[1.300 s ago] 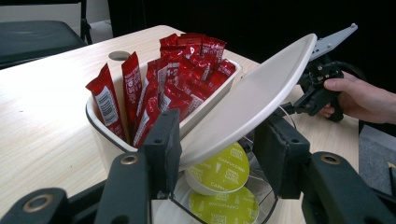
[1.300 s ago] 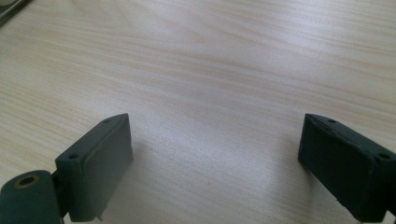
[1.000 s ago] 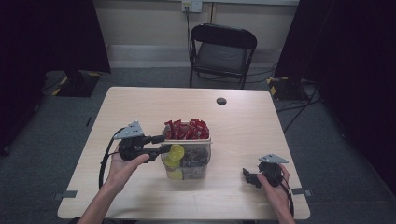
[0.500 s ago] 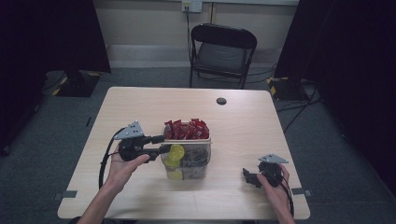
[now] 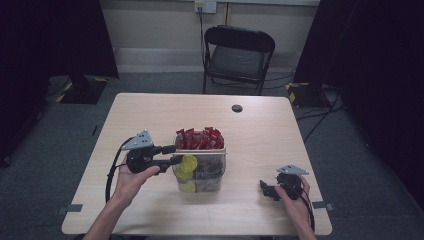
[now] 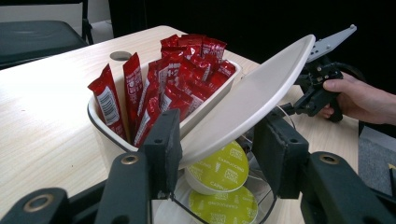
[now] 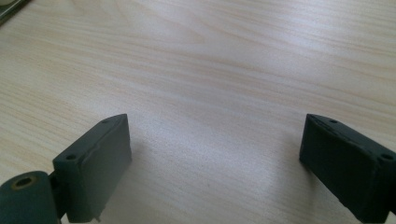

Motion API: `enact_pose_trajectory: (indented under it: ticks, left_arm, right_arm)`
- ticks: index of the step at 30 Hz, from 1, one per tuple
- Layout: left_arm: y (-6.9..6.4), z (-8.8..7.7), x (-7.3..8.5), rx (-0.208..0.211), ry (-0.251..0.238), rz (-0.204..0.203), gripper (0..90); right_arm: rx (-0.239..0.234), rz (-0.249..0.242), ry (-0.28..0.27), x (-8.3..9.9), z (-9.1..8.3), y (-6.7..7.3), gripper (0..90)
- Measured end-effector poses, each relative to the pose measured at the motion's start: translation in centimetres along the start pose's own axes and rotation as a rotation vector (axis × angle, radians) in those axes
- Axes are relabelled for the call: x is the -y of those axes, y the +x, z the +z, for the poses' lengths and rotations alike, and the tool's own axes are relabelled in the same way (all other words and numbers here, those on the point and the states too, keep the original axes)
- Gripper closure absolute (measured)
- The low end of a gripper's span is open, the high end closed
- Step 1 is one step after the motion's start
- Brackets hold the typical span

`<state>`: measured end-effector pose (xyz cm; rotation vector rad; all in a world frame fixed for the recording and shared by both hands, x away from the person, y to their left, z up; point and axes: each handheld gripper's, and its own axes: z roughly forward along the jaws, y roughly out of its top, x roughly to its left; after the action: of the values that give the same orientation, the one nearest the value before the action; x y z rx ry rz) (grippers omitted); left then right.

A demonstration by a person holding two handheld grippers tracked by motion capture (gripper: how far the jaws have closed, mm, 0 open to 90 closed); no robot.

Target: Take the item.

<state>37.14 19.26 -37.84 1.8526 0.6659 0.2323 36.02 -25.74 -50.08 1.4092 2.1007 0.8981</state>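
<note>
My left gripper (image 5: 175, 155) (image 6: 219, 144) lies on its side at the left wall of a clear container (image 5: 214, 176) and is shut on a round coffee pod (image 5: 189, 162). That pod shows a yellow-green top in the high view and a tilted white face (image 6: 252, 102) in the left gripper view. More yellow-green pods (image 6: 219, 169) lie under it in the container's front part. Red sachets (image 5: 200, 139) (image 6: 180, 77) stand upright in the white rear tray (image 6: 100, 123). My right gripper (image 5: 266, 189) (image 7: 215, 163) (image 6: 317, 93) rests open on the bare tabletop at the front right, nothing between its jaws.
A small dark round disc (image 5: 237, 108) (image 6: 120, 55) sits near the table's far edge. A black folding chair (image 5: 237, 52) stands behind the table. The wooden table (image 5: 150, 115) has open surface left, right and behind the container.
</note>
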Motion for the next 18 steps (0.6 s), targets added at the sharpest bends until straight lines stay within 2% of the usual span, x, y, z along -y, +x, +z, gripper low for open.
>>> enact_pose_trajectory:
  ticks: [18]
  left_arm:
    - [-0.02, -0.09, -0.27, 0.006, -0.002, 0.007, 52.5]
  right_arm:
    - [0.001, 0.001, 0.001, -0.02, 0.03, 0.0, 7.8]
